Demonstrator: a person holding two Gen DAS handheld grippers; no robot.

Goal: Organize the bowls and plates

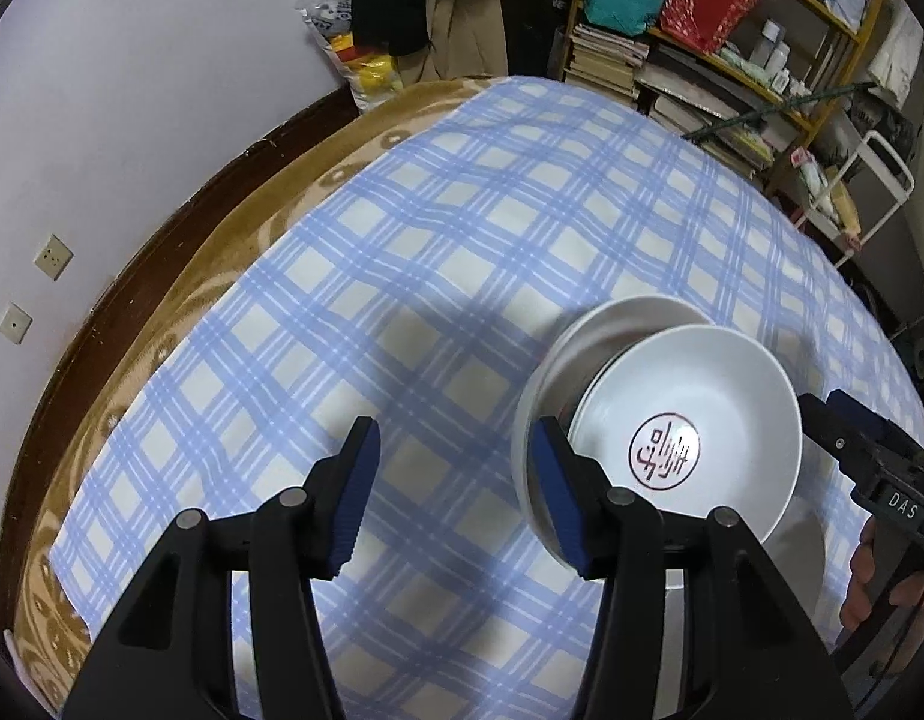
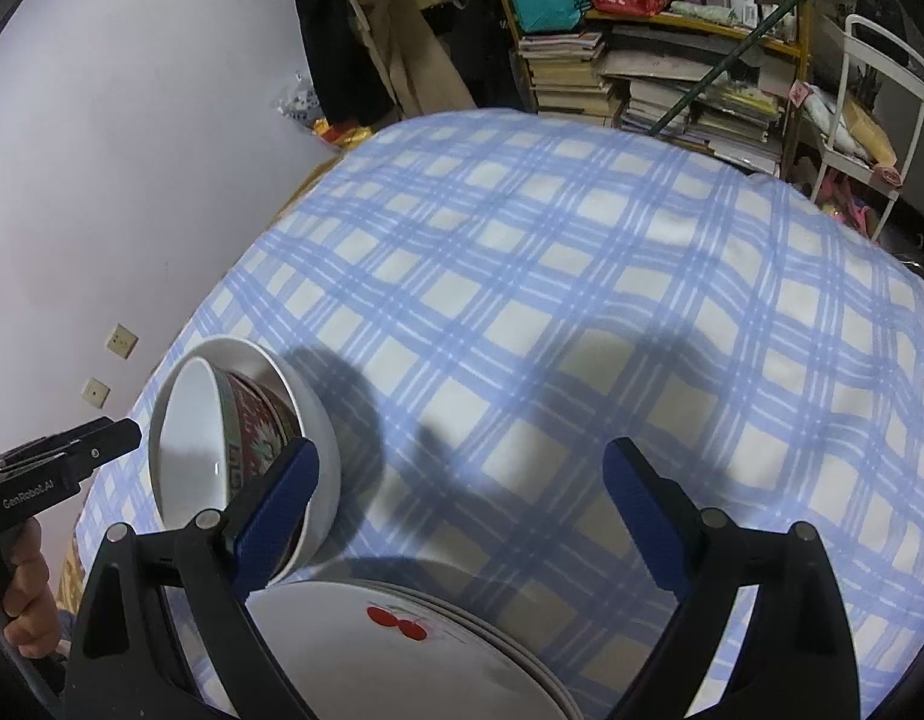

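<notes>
My left gripper (image 1: 459, 495) is open over the checked cloth, nothing between its blue pads (image 1: 360, 498). Just right of it a white bowl with a red emblem (image 1: 684, 426) sits nested in a larger white bowl (image 1: 582, 348). From the right wrist view, the nested bowl (image 2: 186, 438) has a red patterned outside and the outer white bowl (image 2: 321, 420) touches my left finger in the picture. My right gripper (image 2: 456, 510) is wide open above a stack of white plates with a red cherry motif (image 2: 396, 624). Each gripper shows in the other's view, right (image 1: 834, 414) and left (image 2: 120, 438).
A blue-and-white checked cloth (image 1: 462, 240) covers the surface, with a brown patterned edge (image 1: 162, 330) and a wall on the left. Behind stand shelves of books and bags (image 1: 672, 48), hanging clothes (image 2: 354, 30) and a white cart (image 2: 870, 120). A hand (image 2: 24, 588) holds the left gripper.
</notes>
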